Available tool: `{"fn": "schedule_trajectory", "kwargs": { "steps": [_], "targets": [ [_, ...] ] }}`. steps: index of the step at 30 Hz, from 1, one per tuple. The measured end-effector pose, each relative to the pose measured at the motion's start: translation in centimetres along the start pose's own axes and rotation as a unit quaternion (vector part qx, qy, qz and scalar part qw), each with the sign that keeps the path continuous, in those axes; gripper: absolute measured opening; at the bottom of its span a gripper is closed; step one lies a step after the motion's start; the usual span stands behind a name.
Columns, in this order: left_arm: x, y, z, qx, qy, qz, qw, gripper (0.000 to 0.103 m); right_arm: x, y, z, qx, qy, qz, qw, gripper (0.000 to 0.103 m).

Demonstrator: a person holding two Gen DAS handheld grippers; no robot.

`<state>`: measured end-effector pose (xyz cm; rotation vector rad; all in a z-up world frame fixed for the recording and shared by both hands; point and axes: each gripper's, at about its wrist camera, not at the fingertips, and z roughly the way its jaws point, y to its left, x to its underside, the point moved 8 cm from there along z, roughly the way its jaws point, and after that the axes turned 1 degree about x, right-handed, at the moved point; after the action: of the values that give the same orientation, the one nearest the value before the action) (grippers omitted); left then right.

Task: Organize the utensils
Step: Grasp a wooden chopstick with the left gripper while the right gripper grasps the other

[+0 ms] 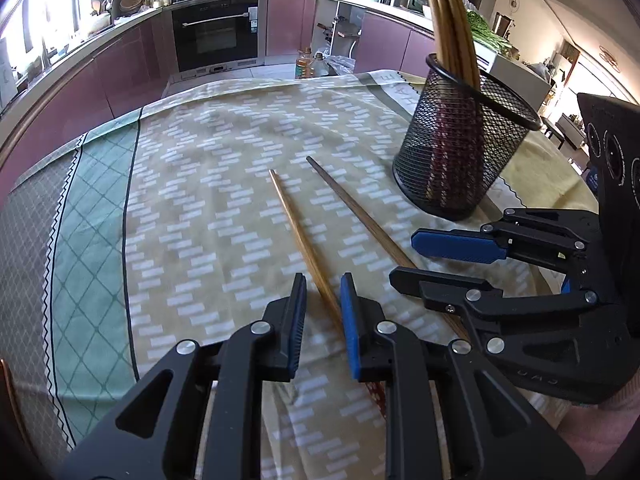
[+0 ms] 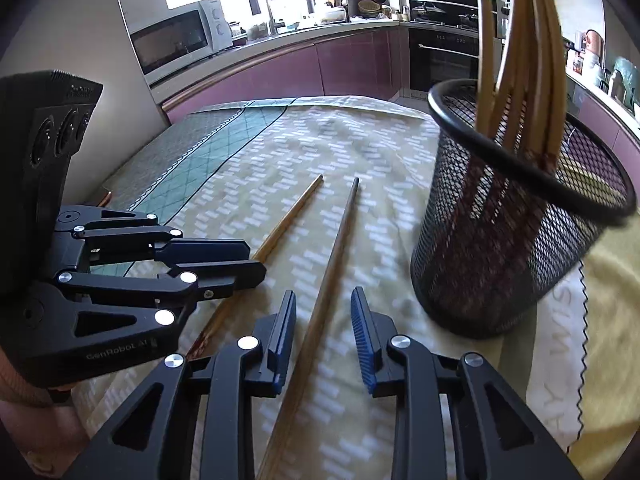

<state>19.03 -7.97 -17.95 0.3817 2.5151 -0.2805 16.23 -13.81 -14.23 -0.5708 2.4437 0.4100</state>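
Both tools gape: our left tool (image 1: 322,312) straddles the lighter chopstick (image 1: 298,236), our right tool (image 2: 322,332) the darker chopstick (image 2: 336,252), both flat on the desk (image 1: 200,160). Closing unevenly could roll them away.

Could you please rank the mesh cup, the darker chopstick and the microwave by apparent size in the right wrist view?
1. mesh cup
2. darker chopstick, long but thin
3. microwave; distance makes its true size unsure
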Motion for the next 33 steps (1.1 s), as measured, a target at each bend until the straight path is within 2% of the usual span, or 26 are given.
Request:
{"fn": "schedule_trajectory", "kwargs": {
  "steps": [5,11,16,22,28,30,33],
  "targets": [
    [-0.7,0.0,0.5,-0.006,-0.003,-0.004,1.0000,0.016,-0.4,-0.6,0.2,-0.001,-0.002,0.016,1.000,0.012],
    [-0.2,-0.2,0.2,0.002,-0.007,-0.019,0.9998,0.011,0.2,-1.3,-0.4,-0.020,-0.008,0.054,0.998,0.006],
    [0.6,-0.4,-0.5,0.010,-0.007,-0.030,0.9995,0.008,0.4,-1.3,-1.7,-0.034,-0.018,0.063,0.997,0.006],
    [1.5,-1.5,-1.4,0.026,-0.007,-0.027,0.9993,0.008,1.3,-0.6,-2.1,-0.043,-0.006,0.044,0.998,0.006],
    [2.1,-2.2,-1.1,0.026,0.005,-0.009,0.9996,0.008,2.0,-0.7,-1.8,-0.037,0.006,0.037,0.999,0.007],
    [2.0,-2.3,-1.0,0.025,0.005,-0.003,0.9997,0.011,2.1,-0.6,-1.8,-0.032,0.007,0.031,0.999,0.007],
    [2.0,-2.5,-0.8,0.021,0.006,0.006,0.9997,0.012,2.2,-0.2,-1.7,-0.025,0.006,0.019,0.999,0.011]
  ]
}}
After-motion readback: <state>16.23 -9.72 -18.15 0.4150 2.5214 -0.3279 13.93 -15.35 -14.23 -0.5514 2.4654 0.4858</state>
